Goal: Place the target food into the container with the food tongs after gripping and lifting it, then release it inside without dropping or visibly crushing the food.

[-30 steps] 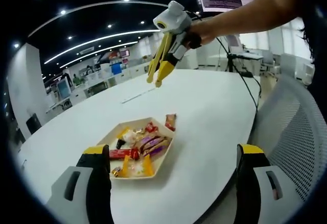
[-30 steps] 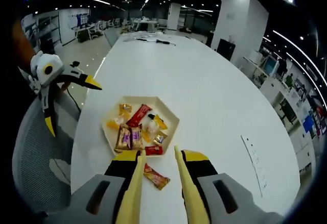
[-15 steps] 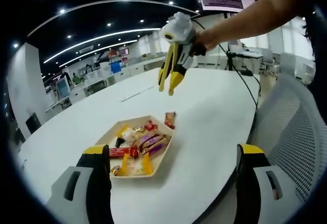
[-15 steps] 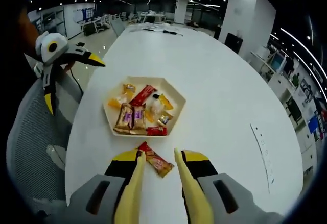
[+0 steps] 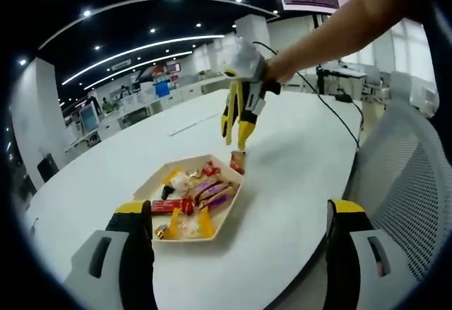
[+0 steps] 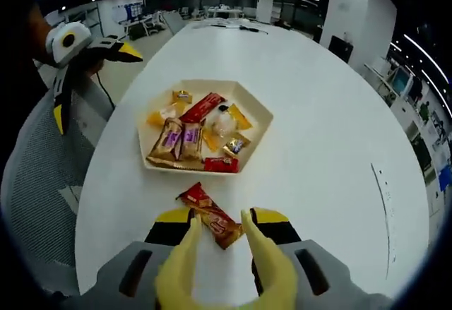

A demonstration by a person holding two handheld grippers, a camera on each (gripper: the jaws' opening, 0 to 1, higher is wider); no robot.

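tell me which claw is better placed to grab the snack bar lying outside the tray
The right claw. Its yellow tongs hang just above the snack bar beside the tray, open. The left claw is held back at the table edge.

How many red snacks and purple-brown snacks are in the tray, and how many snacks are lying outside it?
Red wrappers in the tray: 2
Purple-brown bars in the tray: 2
Snack outside, on the table: 1
Total: 5
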